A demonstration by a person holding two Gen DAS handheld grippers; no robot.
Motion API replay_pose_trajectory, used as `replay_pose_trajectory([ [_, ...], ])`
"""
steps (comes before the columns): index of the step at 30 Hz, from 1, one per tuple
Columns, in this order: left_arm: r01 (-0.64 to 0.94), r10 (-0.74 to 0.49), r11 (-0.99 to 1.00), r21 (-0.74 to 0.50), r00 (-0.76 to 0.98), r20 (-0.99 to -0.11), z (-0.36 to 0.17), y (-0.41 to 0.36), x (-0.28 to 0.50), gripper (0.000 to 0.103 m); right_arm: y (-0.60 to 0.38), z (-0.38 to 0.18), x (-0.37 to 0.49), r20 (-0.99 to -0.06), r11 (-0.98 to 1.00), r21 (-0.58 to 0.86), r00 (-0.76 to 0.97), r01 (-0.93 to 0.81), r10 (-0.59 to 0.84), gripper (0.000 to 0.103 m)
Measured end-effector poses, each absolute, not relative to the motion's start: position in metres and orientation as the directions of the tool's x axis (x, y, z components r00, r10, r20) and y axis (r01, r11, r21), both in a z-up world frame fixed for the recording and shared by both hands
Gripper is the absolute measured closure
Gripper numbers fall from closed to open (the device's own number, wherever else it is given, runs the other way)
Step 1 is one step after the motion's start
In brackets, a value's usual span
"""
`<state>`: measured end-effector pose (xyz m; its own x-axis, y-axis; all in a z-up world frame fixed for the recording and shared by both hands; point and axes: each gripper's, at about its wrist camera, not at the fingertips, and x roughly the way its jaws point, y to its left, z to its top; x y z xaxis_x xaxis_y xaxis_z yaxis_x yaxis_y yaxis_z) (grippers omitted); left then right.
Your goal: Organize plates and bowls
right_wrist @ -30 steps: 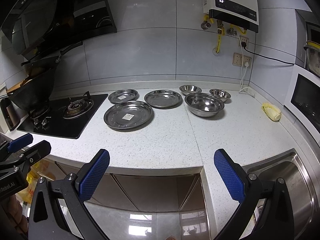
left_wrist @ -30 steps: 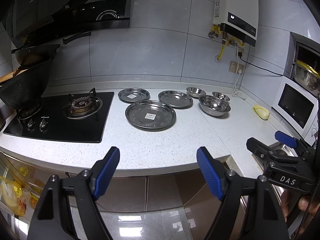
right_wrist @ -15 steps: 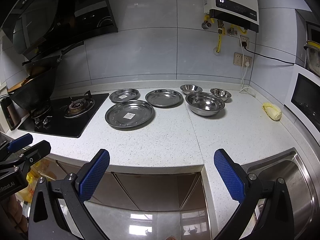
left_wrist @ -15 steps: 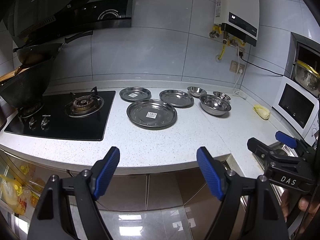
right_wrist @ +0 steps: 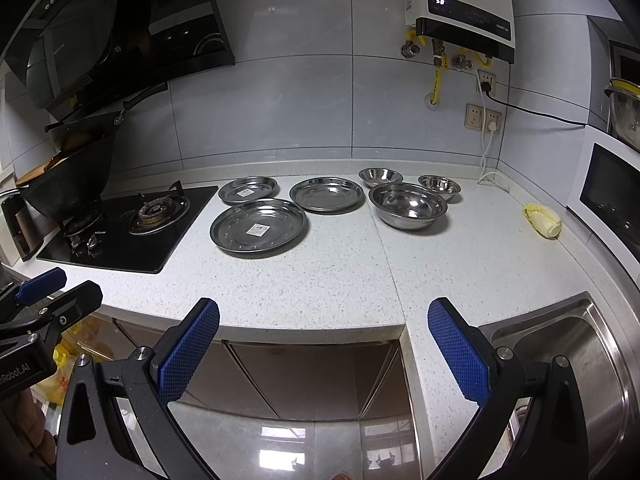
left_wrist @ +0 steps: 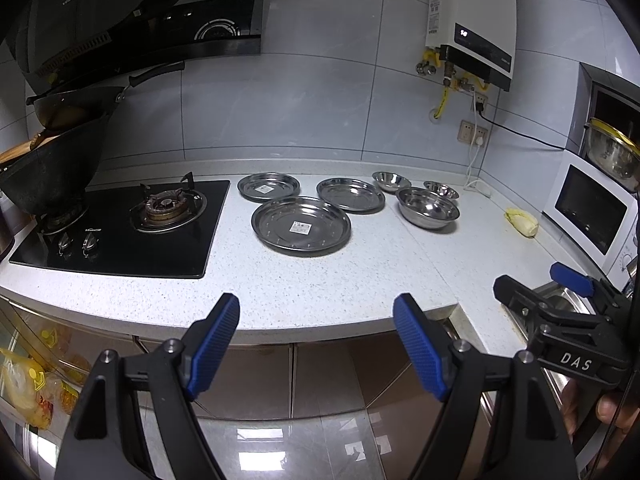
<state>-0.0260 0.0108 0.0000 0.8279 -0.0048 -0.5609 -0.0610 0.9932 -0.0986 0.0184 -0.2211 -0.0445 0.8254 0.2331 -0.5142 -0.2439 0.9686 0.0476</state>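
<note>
Your left gripper (left_wrist: 316, 338) hangs wide apart and empty off the front edge of the speckled white desk (left_wrist: 320, 276). At far left a black wok (left_wrist: 52, 172) sits on the gas hob (left_wrist: 132, 228). Right of the hob, three steel plates lie flat, rims up: the small plate (left_wrist: 269, 187) at the back, the large plate (left_wrist: 301, 226) in front, the middle plate (left_wrist: 351, 195) beside them. Then come the large bowl (left_wrist: 428, 208) and two small bowls (left_wrist: 391, 181), all upright, nothing inside. Further right lies a yellow cloth (right_wrist: 542, 220), then the sink (right_wrist: 576, 364). Your right gripper (right_wrist: 324, 350) is likewise spread wide, holding nothing.
</note>
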Motion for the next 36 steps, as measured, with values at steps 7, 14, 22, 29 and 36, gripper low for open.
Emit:
replay_pose_trajectory([
  [7, -0.061, -0.004, 0.993, -0.098, 0.829, -0.560, 0.000, 0.011, -0.026, 0.024, -0.223, -0.045, 0.015, -0.512, 0.968, 0.049, 0.826, -0.245, 0.235, 0.001],
  [14, -0.059, -0.007, 0.993, -0.099, 0.828, -0.561, 0.000, 0.012, -0.025, 0.024, -0.224, -0.045, 0.012, -0.511, 0.968, 0.049, 0.826, -0.248, 0.238, 0.001],
  [22, -0.077, 0.019, 0.993, -0.084, 0.841, -0.541, 0.011, 0.008, -0.023, 0.024, -0.215, -0.038, 0.017, -0.501, 0.961, 0.032, 0.828, -0.273, 0.252, 0.001],
  [29, -0.146, 0.104, 0.988, -0.044, 0.857, -0.505, 0.021, 0.015, 0.018, 0.024, -0.194, -0.026, 0.049, -0.463, 0.960, -0.005, 0.852, -0.279, 0.245, 0.001],
  [36, -0.243, 0.213, 0.970, 0.002, 0.843, -0.494, 0.014, 0.036, 0.092, 0.024, -0.163, -0.028, 0.106, -0.456, 0.960, -0.031, 0.859, -0.277, 0.233, 0.001],
])
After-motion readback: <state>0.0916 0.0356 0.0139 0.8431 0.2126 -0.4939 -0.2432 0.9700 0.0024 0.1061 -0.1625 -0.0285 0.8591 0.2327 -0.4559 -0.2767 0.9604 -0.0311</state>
